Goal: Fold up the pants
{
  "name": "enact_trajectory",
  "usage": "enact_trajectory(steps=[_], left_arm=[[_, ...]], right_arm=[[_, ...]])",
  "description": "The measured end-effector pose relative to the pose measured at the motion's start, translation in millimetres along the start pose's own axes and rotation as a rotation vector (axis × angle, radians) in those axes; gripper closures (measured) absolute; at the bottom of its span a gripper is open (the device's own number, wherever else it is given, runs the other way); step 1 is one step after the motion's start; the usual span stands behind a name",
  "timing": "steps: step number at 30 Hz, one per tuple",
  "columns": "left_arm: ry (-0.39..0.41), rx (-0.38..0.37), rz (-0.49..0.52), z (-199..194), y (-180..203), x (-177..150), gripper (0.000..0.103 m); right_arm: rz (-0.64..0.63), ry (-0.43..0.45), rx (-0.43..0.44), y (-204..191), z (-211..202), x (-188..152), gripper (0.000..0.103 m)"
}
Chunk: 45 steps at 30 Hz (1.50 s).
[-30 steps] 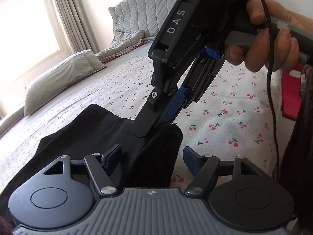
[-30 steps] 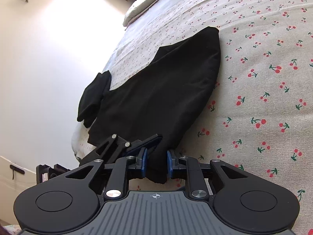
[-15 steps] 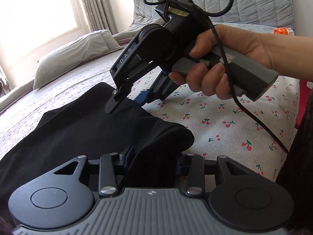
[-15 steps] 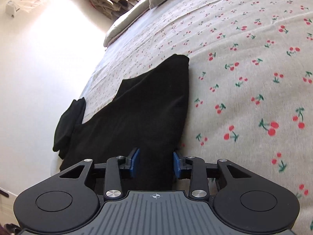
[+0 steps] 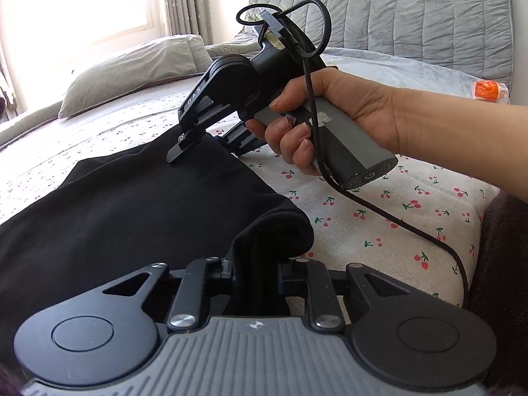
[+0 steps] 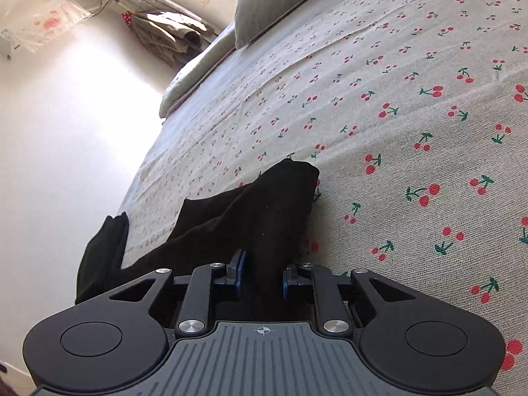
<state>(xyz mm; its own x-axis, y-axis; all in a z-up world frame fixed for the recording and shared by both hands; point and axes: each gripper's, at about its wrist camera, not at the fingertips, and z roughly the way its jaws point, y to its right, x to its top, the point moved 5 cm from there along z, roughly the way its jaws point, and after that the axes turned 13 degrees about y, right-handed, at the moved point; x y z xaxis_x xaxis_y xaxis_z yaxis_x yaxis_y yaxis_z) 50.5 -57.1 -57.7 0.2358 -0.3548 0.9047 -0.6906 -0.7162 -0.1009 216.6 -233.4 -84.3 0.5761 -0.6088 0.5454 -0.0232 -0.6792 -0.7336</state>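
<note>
Black pants spread across the cherry-print bed, one bunched edge rising straight into the left gripper. Jaws closing there, a thick roll of cloth pinched between them. Ahead of it and a little to the left, seen only from the left wrist: the right gripper gripped in a hand, tips down on the far edge of the pants, a black cable looping off its handle toward the lower right. Beyond that, a grey pillow and a quilted headboard.

From the right wrist, a different side: the right gripper with jaws closing on a raised fold of black cloth, blue pads tight against it on both sides. Rest of the pants trailing off to the left of it, one end hanging over the bed's edge by the bright wall. Open cherry sheet to its right. Left gripper nowhere in this view.
</note>
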Motion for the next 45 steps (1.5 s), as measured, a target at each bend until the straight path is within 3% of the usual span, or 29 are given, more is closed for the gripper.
enact_trajectory(steps=[4, 13, 18, 23, 34, 40, 45], left_arm=[[0.026, 0.005, -0.043, -7.2, -5.2, 5.8, 0.093], [0.128, 0.043, -0.090, -11.1, 26.6, 33.4, 0.094], [0.133, 0.022, -0.181, -1.3, 43.5, 41.4, 0.094], [0.147, -0.037, -0.230, 8.9, 73.4, 50.7, 0.094], [0.149, -0.248, -0.331, 25.6, 134.7, 54.0, 0.094], [0.196, -0.263, -0.415, 10.7, 115.3, 58.4, 0.094], [0.264, -0.188, -0.481, -20.1, 70.0, 58.4, 0.094]], right_arm=[[0.000, 0.021, -0.029, -6.5, 4.9, 1.4, 0.097], [0.086, 0.084, -0.011, -1.4, -8.4, 21.0, 0.098], [0.080, 0.107, -0.012, 8.9, -31.4, 33.7, 0.098], [0.096, 0.130, -0.051, 36.3, -66.1, 43.7, 0.098], [0.224, 0.210, -0.166, 113.8, -169.6, 49.3, 0.098], [0.181, 0.246, -0.149, 82.0, -172.3, 54.4, 0.098], [0.141, 0.254, -0.081, 40.4, -152.9, 56.5, 0.098]])
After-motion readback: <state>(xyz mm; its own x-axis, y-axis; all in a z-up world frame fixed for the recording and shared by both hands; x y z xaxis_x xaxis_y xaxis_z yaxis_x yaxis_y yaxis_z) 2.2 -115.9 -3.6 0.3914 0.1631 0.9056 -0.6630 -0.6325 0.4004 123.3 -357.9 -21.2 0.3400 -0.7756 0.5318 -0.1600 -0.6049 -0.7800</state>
